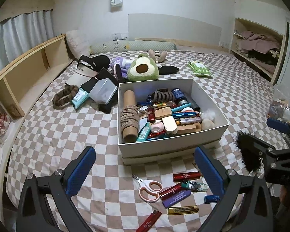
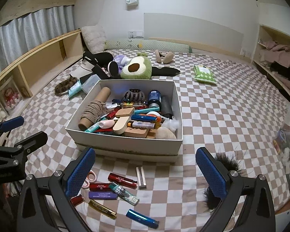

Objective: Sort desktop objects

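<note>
A white box [image 1: 172, 148] sits on the checkered bedspread [image 1: 58, 127], already heaped with sorted bits: a cardboard tube wound with rope [image 1: 128, 116], a hair claw [image 1: 163, 95], lighters, pens and wooden blocks. That much looks done. What is left lies loose on the near side of the box: pink-handled scissors [image 1: 149, 189], a red lighter [image 1: 186, 176], a purple lighter [image 1: 176, 198], a gold lighter [image 1: 182, 210], a teal-printed lighter [image 2: 123, 193], a blue lighter [image 2: 142, 218] and a small white comb-like strip [image 2: 141, 177]. A black furry thing [image 2: 224, 164] lies to the right, close beside the right gripper's finger.

The left gripper [image 1: 145, 174] hovers over this scatter with fingers spread wide and nothing between them; the right gripper [image 2: 145, 174] is likewise wide apart and empty. Neither touches anything. Farther off, a plush avocado [image 1: 142, 69], a green wipes pack [image 1: 199, 68] and a clear container [image 1: 103, 93] lie around the box; whether they belong to the sort I cannot tell. I judge the job past halfway, with about eight small pieces to go
</note>
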